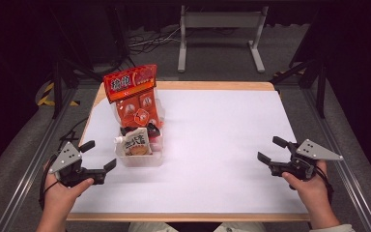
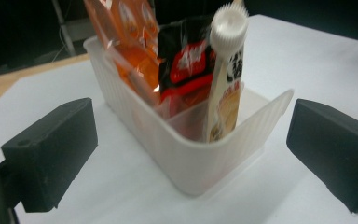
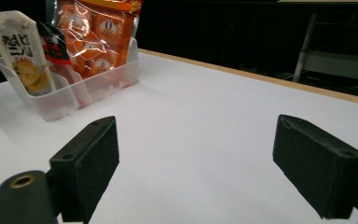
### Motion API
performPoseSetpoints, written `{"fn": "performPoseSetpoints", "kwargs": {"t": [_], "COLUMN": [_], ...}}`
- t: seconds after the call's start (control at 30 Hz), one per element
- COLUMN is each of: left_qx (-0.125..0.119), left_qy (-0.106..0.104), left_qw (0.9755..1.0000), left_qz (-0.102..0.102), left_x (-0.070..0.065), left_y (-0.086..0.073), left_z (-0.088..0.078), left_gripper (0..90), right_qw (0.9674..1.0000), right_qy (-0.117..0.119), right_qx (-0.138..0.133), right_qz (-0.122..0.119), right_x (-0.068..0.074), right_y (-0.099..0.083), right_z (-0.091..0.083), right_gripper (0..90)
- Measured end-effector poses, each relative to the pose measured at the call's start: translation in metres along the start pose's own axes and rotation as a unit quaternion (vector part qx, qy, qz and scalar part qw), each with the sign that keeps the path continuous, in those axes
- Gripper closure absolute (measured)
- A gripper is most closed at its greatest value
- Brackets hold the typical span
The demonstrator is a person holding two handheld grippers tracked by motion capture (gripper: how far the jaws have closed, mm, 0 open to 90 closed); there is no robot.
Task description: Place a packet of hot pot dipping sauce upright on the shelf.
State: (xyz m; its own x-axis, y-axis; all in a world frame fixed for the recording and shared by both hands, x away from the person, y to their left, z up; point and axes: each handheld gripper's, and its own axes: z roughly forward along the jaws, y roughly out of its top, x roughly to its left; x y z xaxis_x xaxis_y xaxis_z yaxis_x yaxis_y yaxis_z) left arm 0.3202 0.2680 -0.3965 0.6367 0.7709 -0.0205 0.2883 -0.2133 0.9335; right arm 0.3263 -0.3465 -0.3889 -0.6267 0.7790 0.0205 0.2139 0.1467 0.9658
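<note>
Both hand-held grippers, left (image 1: 98,155) and right (image 1: 271,150), gape empty near one clear bin (image 1: 140,158) holding three packets.

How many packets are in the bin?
3: an orange bag at the far end, a black packet in the middle, a capped pouch nearest; more may be hidden.

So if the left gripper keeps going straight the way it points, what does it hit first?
Most likely the near corner of the clear plastic bin, which sits dead ahead between the left gripper's open fingers; nothing lies before it, though depth is hard to judge.
</note>
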Motion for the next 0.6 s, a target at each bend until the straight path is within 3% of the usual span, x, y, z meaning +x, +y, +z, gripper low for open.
{"fn": "performPoseSetpoints", "kwargs": {"t": [0.23,0.37,0.53,0.6], "left_qx": [0.000,-0.007,-0.028,-0.027], "left_qy": [0.005,0.010,0.005,0.001], "left_qw": [0.9997,0.9996,0.9995,0.9996], "left_qz": [-0.022,-0.024,-0.017,-0.012], "left_x": [0.002,-0.001,-0.005,-0.006], "left_y": [-0.020,-0.028,-0.033,-0.036], "left_z": [0.009,0.013,0.019,0.022], "left_gripper": [2.6,3.6,4.2,4.2], "right_qw": [0.9998,0.9998,0.9997,0.9995], "right_qy": [-0.018,-0.014,-0.017,-0.012], "right_qx": [-0.007,0.014,0.018,0.008], "right_qz": [0.008,0.001,0.002,0.027], "right_x": [-0.005,-0.006,-0.005,-0.005], "right_y": [-0.021,-0.035,-0.046,-0.048], "right_z": [-0.008,-0.007,-0.007,-0.008], "right_gripper": [13.3,13.9,14.0,13.9]}}
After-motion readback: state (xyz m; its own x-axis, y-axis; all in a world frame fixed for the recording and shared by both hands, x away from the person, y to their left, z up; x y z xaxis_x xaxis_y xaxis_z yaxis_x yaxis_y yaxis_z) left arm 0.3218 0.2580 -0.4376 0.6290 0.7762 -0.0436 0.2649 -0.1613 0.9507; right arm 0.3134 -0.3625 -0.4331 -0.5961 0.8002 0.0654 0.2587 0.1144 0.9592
